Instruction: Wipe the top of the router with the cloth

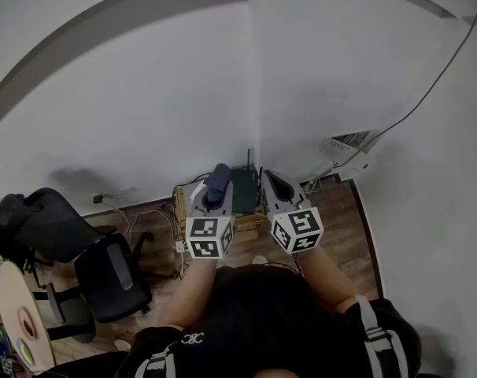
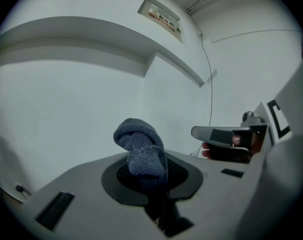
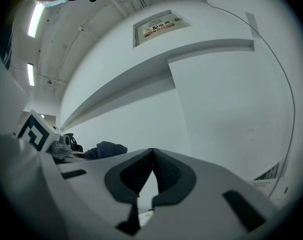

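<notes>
I found the left gripper (image 1: 213, 184) clamped on the cloth (image 2: 141, 151), right gripper (image 3: 151, 159) closed and empty. I judged wiping unstarted; the next move needed lowering onto the centre-frame router (image 1: 243, 189).

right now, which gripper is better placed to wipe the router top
Left. The left gripper is shut on the cloth, and the head view shows it held over the router. The right gripper is shut on nothing, so it would probably need the cloth first.
</notes>
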A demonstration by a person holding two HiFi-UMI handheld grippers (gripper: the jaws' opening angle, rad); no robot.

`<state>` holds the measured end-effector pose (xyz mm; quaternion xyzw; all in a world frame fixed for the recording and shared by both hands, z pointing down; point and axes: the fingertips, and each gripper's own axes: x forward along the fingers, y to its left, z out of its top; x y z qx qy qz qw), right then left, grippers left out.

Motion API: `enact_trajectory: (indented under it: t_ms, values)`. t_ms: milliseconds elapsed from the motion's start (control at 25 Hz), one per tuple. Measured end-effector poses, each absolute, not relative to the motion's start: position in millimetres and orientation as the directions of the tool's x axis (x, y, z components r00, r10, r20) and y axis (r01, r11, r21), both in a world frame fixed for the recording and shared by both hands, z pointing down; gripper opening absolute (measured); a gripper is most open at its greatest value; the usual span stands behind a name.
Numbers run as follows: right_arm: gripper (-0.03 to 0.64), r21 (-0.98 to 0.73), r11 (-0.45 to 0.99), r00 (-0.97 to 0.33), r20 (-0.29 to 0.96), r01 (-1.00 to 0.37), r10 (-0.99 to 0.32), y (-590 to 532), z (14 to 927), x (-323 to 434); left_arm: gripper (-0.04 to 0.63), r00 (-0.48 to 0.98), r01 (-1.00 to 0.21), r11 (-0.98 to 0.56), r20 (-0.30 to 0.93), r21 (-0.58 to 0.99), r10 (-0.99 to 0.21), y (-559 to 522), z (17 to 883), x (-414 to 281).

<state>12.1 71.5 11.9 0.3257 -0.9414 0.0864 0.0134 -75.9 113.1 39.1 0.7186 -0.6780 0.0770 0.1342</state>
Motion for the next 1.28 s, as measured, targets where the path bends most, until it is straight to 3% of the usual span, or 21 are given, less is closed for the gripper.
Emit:
enact_trajectory:
  t_ms: [320,1000,1280]
  values:
    - [-0.002,-0.194,0.802,-0.825,0.089,-0.565,-0.559,53.8,26.0,-2.8,0.054,0.038,-0.997,-0.014,0.344,0.073,-0.938,100.5,62.2,-93.2]
    - [0.000,-0.231,0.715,-0.748,0.291,-0.660,-0.596,23.5,103.1,-28.2,0.054,0.122,-0.993,-0.106,0.521,0.060,-0.845,56.7,149.0,-154.9]
    - [-0.001,-0.195,0.658,-0.678,0.348,-0.728,-0.647,13.3,131.6,-27.7,0.054,0.209,-0.973,-0.223,0.596,0.051,-0.776,39.0,192.5,-152.8]
